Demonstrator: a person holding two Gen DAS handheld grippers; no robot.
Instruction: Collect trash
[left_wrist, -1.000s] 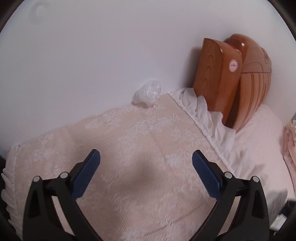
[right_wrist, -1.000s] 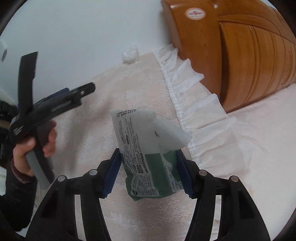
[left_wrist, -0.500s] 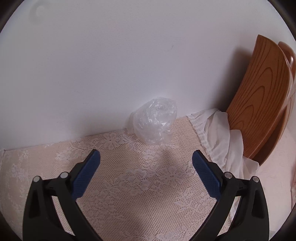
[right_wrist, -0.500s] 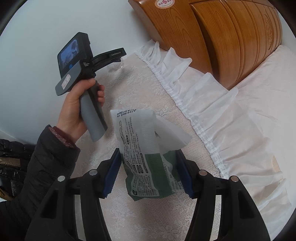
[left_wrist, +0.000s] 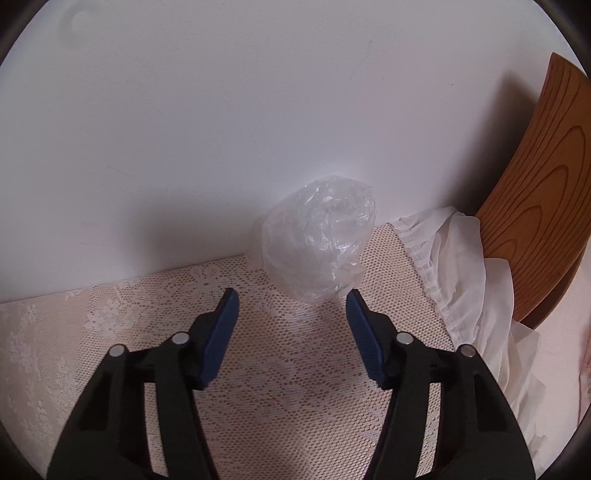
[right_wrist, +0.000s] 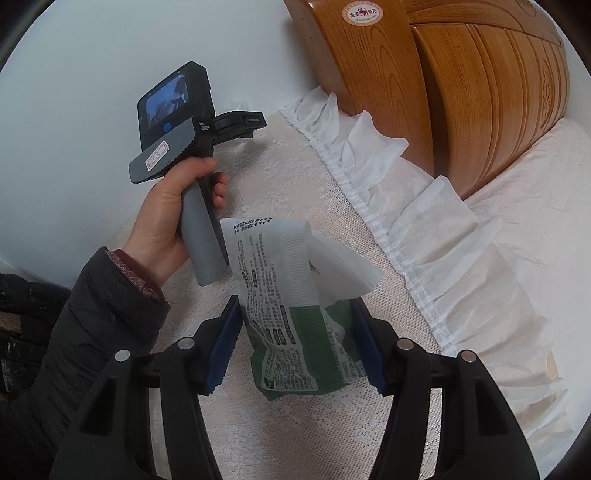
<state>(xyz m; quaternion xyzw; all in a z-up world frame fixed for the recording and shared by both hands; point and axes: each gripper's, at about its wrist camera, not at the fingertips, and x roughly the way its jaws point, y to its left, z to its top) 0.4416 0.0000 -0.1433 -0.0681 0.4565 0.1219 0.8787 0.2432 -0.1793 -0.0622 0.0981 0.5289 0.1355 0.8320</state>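
A crumpled ball of clear plastic (left_wrist: 321, 243) lies on the lace cover (left_wrist: 295, 398), against the white wall. My left gripper (left_wrist: 291, 295) points down at it, jaws closing. The ball's lower end sits just between the blue fingertips (left_wrist: 227, 314), and the pads are not pressing on it. In the right wrist view a hand (right_wrist: 166, 221) holds that left gripper (right_wrist: 255, 127) near the wall. My right gripper (right_wrist: 295, 301) is shut on a green and white printed wrapper (right_wrist: 273, 258), which sticks up between its pads above the lace.
A wooden headboard (right_wrist: 461, 92) stands at the right, with a white frill (right_wrist: 406, 206) running along the cover's edge beside it. The wall (left_wrist: 258, 110) bounds the far side. A dark sleeve (right_wrist: 74, 350) and dark cloth fill the lower left.
The left gripper has moved in close to the plastic ball and its jaws have narrowed from wide open. The right gripper shifted slightly, the wrapper staying held in it.
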